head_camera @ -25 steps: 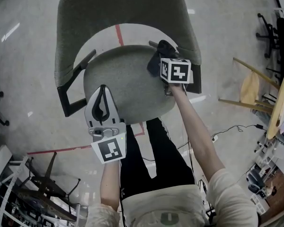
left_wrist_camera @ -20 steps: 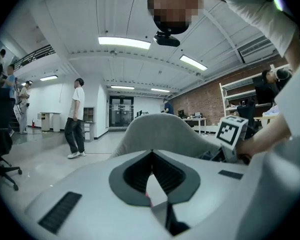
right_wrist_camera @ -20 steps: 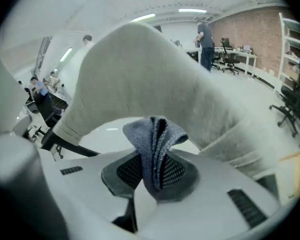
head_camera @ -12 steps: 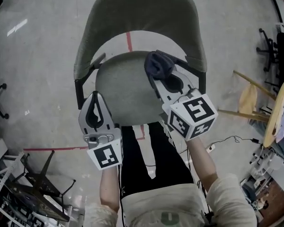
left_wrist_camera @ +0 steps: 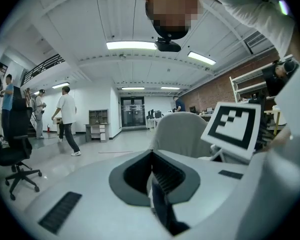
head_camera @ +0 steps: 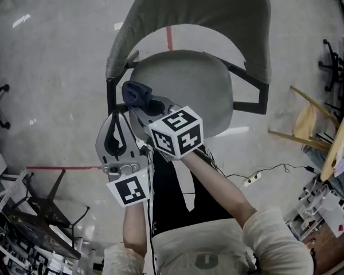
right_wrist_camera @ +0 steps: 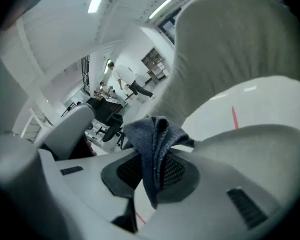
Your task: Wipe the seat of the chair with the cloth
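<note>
The grey chair seat (head_camera: 189, 87) lies below me, its curved backrest (head_camera: 206, 7) on the far side. My right gripper (head_camera: 139, 100) reaches across to the seat's front left edge, shut on a dark blue cloth (head_camera: 135, 93). In the right gripper view the cloth (right_wrist_camera: 154, 141) hangs bunched between the jaws, with the backrest (right_wrist_camera: 240, 39) and seat (right_wrist_camera: 260, 144) behind it. I cannot tell whether the cloth touches the seat. My left gripper (head_camera: 117, 117) hovers just left of the right one, off the seat's front left corner, shut and holding nothing (left_wrist_camera: 151, 160).
Red tape lines (head_camera: 169, 38) mark the floor under the chair. A wooden stool (head_camera: 303, 114) stands at the right, with a cable and power strip (head_camera: 251, 180) nearer me. A black stand (head_camera: 43, 211) is at lower left. People (left_wrist_camera: 66, 118) walk far off.
My right gripper has swept the cloth from the seat's back right across to its front left edge. The left gripper has stayed shut at the seat's front left.
</note>
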Demonstrator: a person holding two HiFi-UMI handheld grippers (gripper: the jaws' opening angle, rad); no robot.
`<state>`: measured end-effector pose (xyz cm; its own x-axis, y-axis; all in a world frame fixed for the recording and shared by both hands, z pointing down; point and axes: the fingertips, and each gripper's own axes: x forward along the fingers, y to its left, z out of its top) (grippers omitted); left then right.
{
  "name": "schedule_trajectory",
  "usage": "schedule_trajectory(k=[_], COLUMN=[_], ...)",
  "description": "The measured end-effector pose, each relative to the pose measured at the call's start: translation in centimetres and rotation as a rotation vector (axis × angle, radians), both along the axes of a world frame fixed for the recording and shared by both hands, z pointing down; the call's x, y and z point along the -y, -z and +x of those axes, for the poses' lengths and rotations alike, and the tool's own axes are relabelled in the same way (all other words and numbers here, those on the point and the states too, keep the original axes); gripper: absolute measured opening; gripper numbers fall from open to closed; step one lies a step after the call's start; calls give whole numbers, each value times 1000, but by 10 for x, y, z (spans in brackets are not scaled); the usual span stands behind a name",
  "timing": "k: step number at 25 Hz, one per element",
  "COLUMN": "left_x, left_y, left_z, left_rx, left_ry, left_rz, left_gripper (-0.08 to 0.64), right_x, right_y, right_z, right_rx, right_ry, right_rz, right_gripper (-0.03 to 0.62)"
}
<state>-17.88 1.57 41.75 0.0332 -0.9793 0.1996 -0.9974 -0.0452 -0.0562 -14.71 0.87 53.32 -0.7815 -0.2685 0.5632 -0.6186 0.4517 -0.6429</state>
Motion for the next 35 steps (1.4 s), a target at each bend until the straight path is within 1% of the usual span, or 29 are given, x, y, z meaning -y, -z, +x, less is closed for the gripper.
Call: schedule_trajectory(k=[4, 9, 11, 13, 16, 20, 23, 28, 35], left_x=[-8, -15, -16, -17, -17, -14, -9, -1, 7], left_y=[-6, -17, -19, -20, -22, -25, -25, -23, -25], left_z=[-14, -19, -19, -21, -24, -20, -20, -12, 5], left_rx=[3, -10, -15, -20, -28, -29, -36, -38, -28], left_ry=[20, 37, 37, 39, 41, 22, 23, 23, -7], left_rz=[-10, -27, -29, -31, -36, -43, -43, -39, -51], left_gripper=[15, 15, 15, 15, 15, 15, 15, 15, 15], right_x=[-10, -11, -14, -18, -18, -17, -17, -13, -9], right_y=[-44, -98, -118, -130, -141, -151, -157, -160, -163], right_z=[-25, -33, -34, -37, -36, -30, -29, -15, 23], right_rx=[34, -11, -25, -31, -70, -144, -166, -208, -264], right_ry=[-48, -123, -131, -119, -85, -39, -19, -20, -43], right_rz=[-147, -244, -297, -330, -334, -307, -306, -309, -302], right_gripper=[58, 57, 58, 57, 57, 57, 58, 58, 58])
